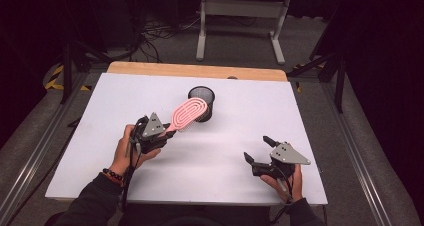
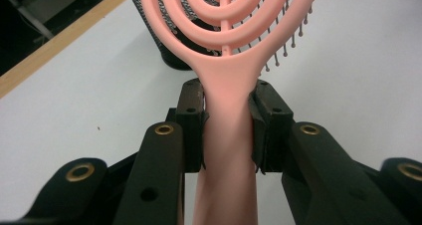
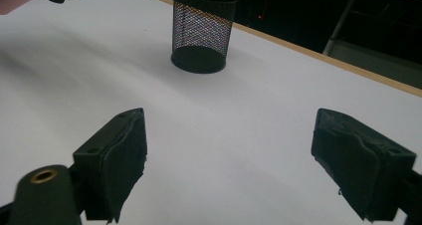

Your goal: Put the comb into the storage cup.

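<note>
Pink hairbrush up, over the mesh cup!
Our left gripper (image 1: pixel 162 131) pinches the pink hairbrush (image 1: pixel 189 111) by its handle, head at one o'clock over the black mesh cup (image 1: pixel 204 96); our right gripper (image 1: pixel 260 150) rests spread, empty.

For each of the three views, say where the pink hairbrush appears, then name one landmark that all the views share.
High view: pink hairbrush left of centre, its head reaching over the black mesh cup.
Left gripper view: top centre, handle clamped in the left hand-held gripper.
Right gripper view: possibly a pink sliver at the top left edge; too little to tell.
Shared landmark: the black mesh cup.
</note>
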A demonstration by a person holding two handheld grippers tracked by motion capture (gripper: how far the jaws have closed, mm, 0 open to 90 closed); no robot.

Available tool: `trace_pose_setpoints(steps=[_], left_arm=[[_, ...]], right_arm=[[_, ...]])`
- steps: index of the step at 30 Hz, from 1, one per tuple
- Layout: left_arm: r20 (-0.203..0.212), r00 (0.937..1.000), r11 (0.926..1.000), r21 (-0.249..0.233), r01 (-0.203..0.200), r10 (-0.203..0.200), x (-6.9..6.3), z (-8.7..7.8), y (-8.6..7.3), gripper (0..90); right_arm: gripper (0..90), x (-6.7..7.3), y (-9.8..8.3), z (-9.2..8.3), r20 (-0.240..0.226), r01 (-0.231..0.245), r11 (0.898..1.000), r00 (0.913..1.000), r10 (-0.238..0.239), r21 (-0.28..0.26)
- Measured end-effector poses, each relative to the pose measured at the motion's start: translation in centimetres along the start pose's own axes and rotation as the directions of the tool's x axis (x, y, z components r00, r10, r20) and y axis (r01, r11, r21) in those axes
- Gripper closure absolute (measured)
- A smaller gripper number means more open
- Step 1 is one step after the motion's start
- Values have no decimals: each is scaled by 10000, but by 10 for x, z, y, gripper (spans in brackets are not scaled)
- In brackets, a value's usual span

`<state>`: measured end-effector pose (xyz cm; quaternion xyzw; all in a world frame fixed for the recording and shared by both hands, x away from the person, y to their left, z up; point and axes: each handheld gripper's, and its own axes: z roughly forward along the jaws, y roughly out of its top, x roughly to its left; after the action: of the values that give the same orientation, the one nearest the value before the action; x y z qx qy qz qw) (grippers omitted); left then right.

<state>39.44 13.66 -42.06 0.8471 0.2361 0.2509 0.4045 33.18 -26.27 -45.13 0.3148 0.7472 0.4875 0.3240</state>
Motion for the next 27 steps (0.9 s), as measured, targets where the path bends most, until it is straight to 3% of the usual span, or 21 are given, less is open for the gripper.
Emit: trace_pose_setpoints(steps=[13,15,17,27], left_arm=[[-182,9991,9947,-963,358,-377,3,-5,-2,703],[-264,9985,9921,-1171,443,-477,4,-6,-3,703],[-452,9964,9850,-1605,643,-724,4,-6,-5,703],[-361,9946,9715,-2207,866,-968,2,-6,-6,703]], right_arm=[[149,4,3,2,-3,-182,9998,9998,182,-118],[148,5,4,2,31,-135,9998,9999,135,-145],[146,6,6,2,55,-180,9997,9998,181,-163],[141,8,9,4,160,-193,9996,9997,196,-188]])
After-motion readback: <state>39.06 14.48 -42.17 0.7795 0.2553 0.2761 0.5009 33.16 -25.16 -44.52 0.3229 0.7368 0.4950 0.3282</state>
